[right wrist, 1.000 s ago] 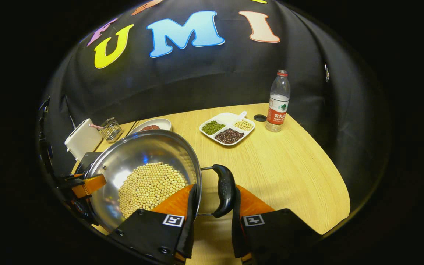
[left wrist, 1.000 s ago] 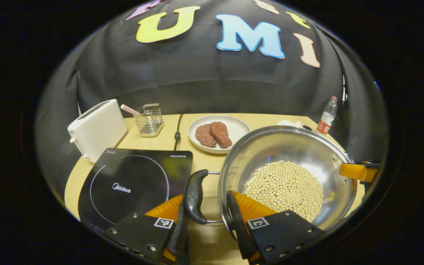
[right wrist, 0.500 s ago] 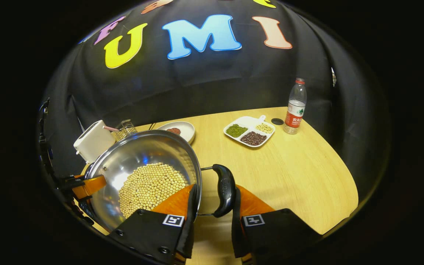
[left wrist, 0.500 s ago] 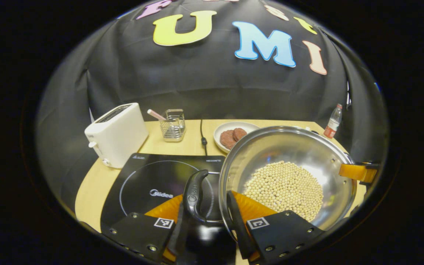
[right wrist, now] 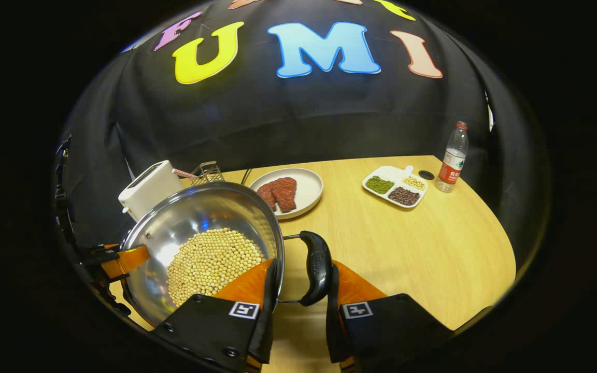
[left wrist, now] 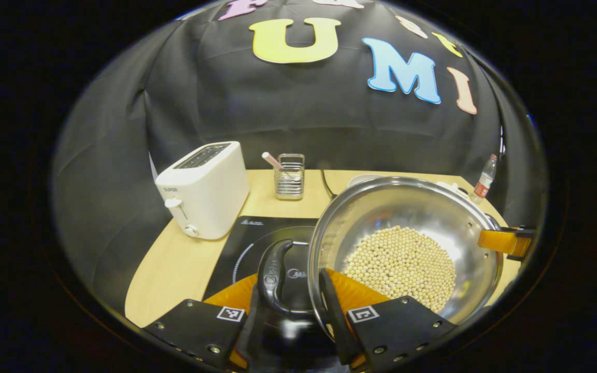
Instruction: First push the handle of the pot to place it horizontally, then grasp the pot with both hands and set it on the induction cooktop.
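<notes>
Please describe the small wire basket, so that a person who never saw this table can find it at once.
Look at the far edge of the wooden table, against the black cloth wall. There stands a white toaster; the wire basket is just beside it, apart from it. It alone is open metal mesh, with a pink stick leaning out.

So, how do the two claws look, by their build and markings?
In the left gripper view the left claw has black plates with visible screws, and a small square black-and-white marker on each plate. In the right gripper view the right claw has the same black plates and square markers.
</notes>
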Available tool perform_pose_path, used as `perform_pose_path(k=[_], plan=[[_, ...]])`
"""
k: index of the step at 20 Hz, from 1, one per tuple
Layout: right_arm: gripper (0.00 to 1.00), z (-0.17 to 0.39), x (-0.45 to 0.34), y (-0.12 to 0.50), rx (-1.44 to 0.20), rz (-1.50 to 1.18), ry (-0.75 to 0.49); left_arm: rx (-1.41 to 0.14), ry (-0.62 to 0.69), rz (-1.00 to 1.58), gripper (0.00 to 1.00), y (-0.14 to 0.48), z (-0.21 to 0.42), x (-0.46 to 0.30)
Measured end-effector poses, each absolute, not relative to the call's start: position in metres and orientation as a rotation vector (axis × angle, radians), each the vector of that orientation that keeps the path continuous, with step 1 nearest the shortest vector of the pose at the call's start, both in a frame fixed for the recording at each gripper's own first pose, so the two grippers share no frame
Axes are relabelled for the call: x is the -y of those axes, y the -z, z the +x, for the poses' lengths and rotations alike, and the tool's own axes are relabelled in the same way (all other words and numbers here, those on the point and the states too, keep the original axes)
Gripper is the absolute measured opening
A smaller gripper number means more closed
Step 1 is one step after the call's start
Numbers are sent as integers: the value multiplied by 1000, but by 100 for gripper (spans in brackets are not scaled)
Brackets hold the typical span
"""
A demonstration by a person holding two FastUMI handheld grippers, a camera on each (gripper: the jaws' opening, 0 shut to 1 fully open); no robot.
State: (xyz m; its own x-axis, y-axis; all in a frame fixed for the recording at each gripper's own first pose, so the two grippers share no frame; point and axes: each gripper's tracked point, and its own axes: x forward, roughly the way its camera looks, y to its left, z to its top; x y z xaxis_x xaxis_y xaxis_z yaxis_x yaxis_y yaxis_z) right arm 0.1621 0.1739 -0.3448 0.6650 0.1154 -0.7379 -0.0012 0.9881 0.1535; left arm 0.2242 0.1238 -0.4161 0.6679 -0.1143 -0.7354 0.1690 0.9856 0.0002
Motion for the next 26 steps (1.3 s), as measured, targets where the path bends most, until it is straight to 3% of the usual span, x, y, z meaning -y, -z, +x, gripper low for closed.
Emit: perform_pose_path(k=[6, 11, 16, 22, 24, 26], plan=[[44, 164, -223, 356, -854, 159, -81, -831, 137, 85, 57, 426, 236, -175], [41, 173, -260, 368, -874, 171, -94, -836, 123, 105, 57, 432, 253, -215], [44, 186, -283, 373, -880, 179, -99, -843, 113, 99, 60, 442, 266, -235], [41, 189, -289, 373, -879, 186, -102, -853, 112, 73, 57, 448, 269, -240], [44, 189, -289, 373, -876, 191, -108, -864, 104, 62, 55, 452, 265, -242], [50, 190, -288, 373, -866, 193, -111, -859, 96, 64, 59, 452, 266, -243]])
